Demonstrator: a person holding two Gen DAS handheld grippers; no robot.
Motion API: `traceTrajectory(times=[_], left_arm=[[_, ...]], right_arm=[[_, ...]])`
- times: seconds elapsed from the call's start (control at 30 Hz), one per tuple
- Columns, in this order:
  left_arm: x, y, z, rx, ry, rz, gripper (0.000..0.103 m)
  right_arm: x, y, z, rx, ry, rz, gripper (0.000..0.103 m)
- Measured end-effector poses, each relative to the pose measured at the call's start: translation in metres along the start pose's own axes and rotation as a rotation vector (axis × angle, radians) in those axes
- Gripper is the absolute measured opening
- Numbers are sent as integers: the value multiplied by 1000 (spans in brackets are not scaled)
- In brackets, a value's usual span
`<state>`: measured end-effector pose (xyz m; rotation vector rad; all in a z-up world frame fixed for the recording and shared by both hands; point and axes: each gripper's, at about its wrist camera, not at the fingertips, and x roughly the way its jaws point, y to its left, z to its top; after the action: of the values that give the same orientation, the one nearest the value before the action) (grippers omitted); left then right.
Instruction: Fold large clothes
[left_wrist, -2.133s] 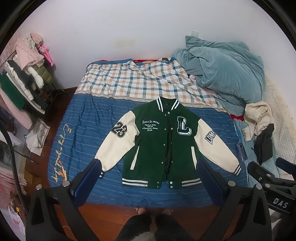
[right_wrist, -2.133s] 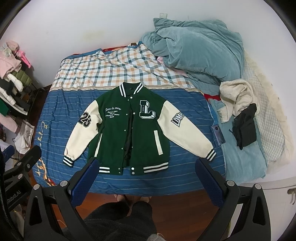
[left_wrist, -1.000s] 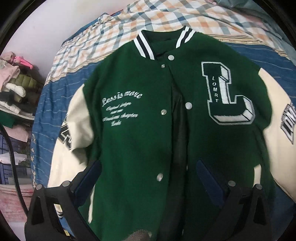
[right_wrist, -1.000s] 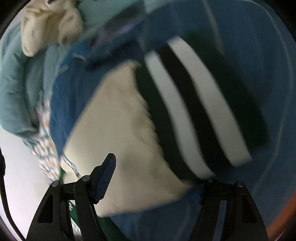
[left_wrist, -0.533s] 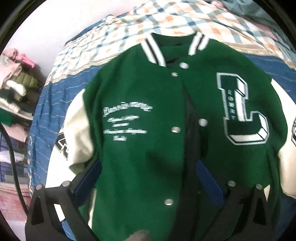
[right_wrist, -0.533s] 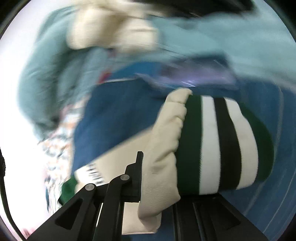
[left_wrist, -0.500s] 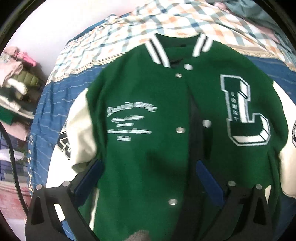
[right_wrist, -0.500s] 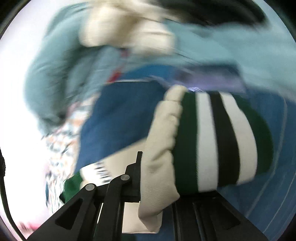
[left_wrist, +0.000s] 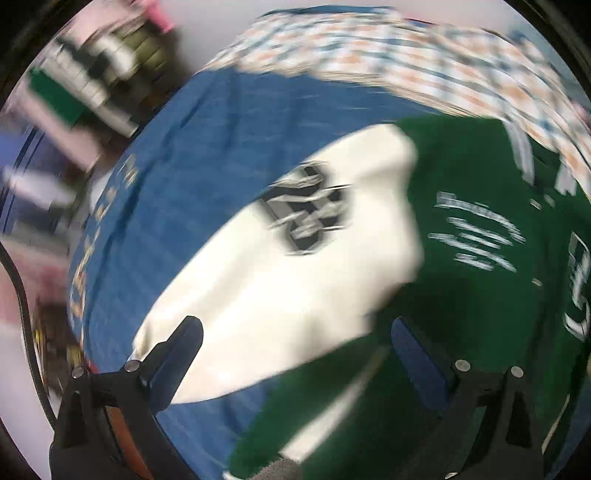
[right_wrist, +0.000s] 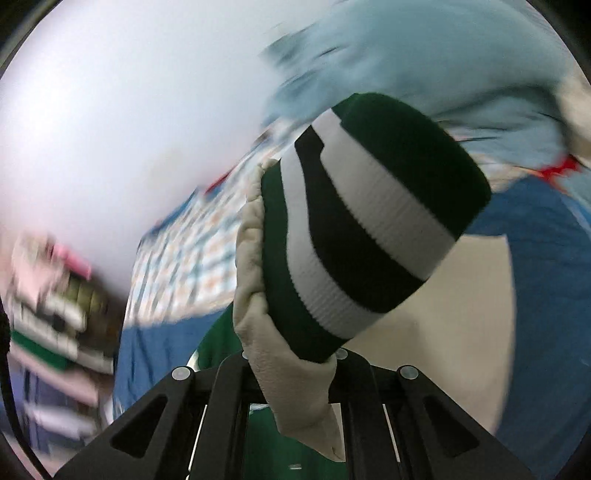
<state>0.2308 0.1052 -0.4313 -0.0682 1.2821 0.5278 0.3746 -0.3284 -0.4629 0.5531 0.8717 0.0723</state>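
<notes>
A green varsity jacket (left_wrist: 472, 302) with cream sleeves lies face up on the bed. In the blurred left wrist view, my left gripper (left_wrist: 295, 354) hangs open above the cream sleeve (left_wrist: 280, 306) that bears a dark number patch. Its blue pads (left_wrist: 177, 354) stand wide apart, one over the sleeve and the other over the green body. My right gripper (right_wrist: 295, 365) is shut on the other sleeve just behind its green, white and black striped cuff (right_wrist: 369, 221). The cuff is lifted off the bed and fills the middle of the right wrist view, hiding the fingertips.
The blue striped sheet (left_wrist: 207, 166) covers the bed, with a plaid blanket (left_wrist: 406, 62) at the far end. A teal duvet (right_wrist: 443, 55) is heaped by the wall. Piled clothes (left_wrist: 85, 81) stand beside the bed on the left.
My left gripper has swept left from the jacket's front to above its patched sleeve. My right gripper has shut on the other sleeve at the cuff and raised it.
</notes>
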Motion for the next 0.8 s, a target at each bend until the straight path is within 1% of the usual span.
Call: traceTrajectory(times=[0.03, 0.07, 0.1, 0.13, 0.2, 0.3, 0.33, 0.37, 0.4, 0.43, 0.47, 0.5, 0.53, 0.57, 0.6, 0.63, 0.67, 0.7, 0.73, 0.77, 0.8], left_arm=[[7, 18, -3, -40, 10, 12, 103], [12, 31, -5, -65, 18, 23, 103], [18, 45, -9, -95, 29, 33, 103], [27, 59, -14, -127, 45, 43, 103], [38, 77, -24, -170, 71, 61, 103], [53, 103, -40, -227, 108, 74, 103], [59, 112, -46, -246, 120, 71, 103], [62, 119, -53, -259, 130, 65, 103], [63, 125, -59, -273, 143, 51, 103], [65, 129, -65, -287, 156, 29, 103], [66, 131, -71, -305, 170, 1, 103], [70, 137, -80, -343, 196, -51, 103], [73, 140, -86, -372, 216, -91, 103], [77, 141, -91, -405, 240, -133, 103], [86, 143, -99, -461, 273, -202, 103], [91, 143, -104, -492, 289, -238, 103], [98, 143, -107, -526, 306, -280, 103], [110, 143, -112, -581, 337, -334, 103], [118, 144, -114, -618, 356, -360, 103], [126, 145, -116, -662, 373, -396, 103], [137, 148, -117, -731, 385, -445, 103]], right_arm=[[30, 32, -12, -61, 44, 27, 7], [57, 60, -26, -122, 79, 29, 7], [88, 84, -39, -166, 119, 32, 7], [106, 99, -56, -195, 154, 38, 7], [178, 136, -97, -290, 267, 0, 7], [264, 158, -166, -409, 446, -68, 7], [287, 160, -184, -427, 516, -83, 8], [299, 158, -200, -419, 581, -102, 9], [304, 155, -209, -398, 621, -105, 9], [298, 150, -218, -372, 638, -87, 9], [289, 144, -213, -339, 632, -57, 12], [275, 137, -212, -333, 615, -52, 19], [256, 133, -204, -338, 588, -51, 33], [244, 131, -197, -345, 572, -56, 42], [221, 126, -192, -373, 548, -86, 66], [204, 130, -185, -399, 537, -120, 82], [186, 119, -191, -452, 541, -196, 82], [177, 124, -191, -484, 566, -248, 82], [172, 117, -192, -508, 601, -291, 82], [168, 105, -206, -528, 644, -340, 82], [168, 88, -225, -541, 704, -397, 82]])
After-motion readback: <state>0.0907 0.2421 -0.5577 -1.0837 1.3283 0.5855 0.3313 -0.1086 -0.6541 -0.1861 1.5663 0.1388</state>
